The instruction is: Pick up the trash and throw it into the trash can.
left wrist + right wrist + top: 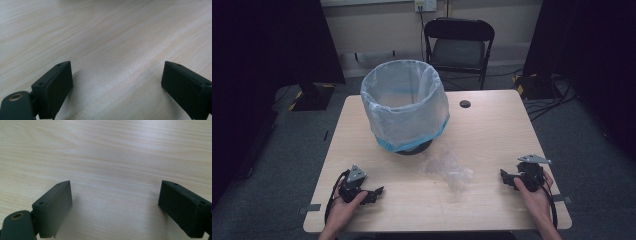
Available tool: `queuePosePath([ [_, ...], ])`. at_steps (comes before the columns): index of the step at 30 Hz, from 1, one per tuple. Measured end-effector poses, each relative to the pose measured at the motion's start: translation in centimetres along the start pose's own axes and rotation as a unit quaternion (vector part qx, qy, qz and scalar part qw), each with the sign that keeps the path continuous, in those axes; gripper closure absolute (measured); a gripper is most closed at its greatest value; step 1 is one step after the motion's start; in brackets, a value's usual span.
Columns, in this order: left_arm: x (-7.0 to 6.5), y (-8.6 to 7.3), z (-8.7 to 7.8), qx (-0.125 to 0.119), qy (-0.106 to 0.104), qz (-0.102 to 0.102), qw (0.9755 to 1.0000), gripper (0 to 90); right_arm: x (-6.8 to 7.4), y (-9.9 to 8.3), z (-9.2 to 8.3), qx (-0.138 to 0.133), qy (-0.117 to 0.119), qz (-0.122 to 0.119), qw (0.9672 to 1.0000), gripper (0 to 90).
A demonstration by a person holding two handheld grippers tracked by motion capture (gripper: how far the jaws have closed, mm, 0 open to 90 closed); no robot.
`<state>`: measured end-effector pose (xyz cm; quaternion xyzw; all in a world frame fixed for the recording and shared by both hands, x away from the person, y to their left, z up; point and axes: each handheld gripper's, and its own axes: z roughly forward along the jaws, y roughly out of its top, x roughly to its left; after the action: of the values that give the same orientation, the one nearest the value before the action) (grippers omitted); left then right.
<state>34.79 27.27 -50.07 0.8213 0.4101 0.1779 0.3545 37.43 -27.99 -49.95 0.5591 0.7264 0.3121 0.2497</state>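
A bin [405,105] lined with a translucent white bag with a blue edge stands upright at the back middle of the wooden table [492,135]. In front of it lies a crumpled piece of clear plastic [447,170]. My left gripper [377,192] rests on the table at the front left, held by a hand, jaws pointing right. My right gripper [505,178] rests at the front right, jaws pointing left toward the plastic. In the left gripper view the gripper [117,82] stands open over bare wood. The right gripper [115,202] is likewise open with nothing between its fingers.
A small round hole [465,104] sits in the table at the back right of the bin. A black folding chair [459,45] stands behind the table. Cables and dark equipment [537,85] lie on the grey floor at the right.
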Motion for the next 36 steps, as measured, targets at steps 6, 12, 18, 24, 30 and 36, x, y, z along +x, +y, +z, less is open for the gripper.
queuePosePath([
  [6,0.0,0.0,0.0,-0.001,-0.002,-0.001,1.0000,9.7,0.0,0.0,0.0,0.000,0.000,0.001,1.0000,10.8],
  [12,0.0,0.0,0.0,-0.001,-0.002,-0.001,1.0000,9.8,-0.1,0.6,-0.1,0.020,0.010,-0.012,0.9997,17.9],
  [18,0.0,0.0,0.0,-0.002,-0.004,-0.001,1.0000,9.8,0.3,1.5,-1.0,0.016,0.040,-0.021,0.9988,22.5],
  [24,0.0,0.0,0.0,-0.001,-0.003,-0.001,1.0000,9.8,1.6,2.5,-2.4,-0.006,0.081,-0.021,0.9965,26.2],
  [30,0.0,0.0,0.0,-0.001,-0.003,-0.001,1.0000,9.8,4.0,3.8,-4.0,-0.027,0.127,-0.044,0.9905,26.6],
  [36,0.0,0.0,0.0,-0.001,-0.002,0.000,1.0000,9.8,6.8,5.4,-4.7,-0.040,0.159,-0.062,0.9845,21.5],
])
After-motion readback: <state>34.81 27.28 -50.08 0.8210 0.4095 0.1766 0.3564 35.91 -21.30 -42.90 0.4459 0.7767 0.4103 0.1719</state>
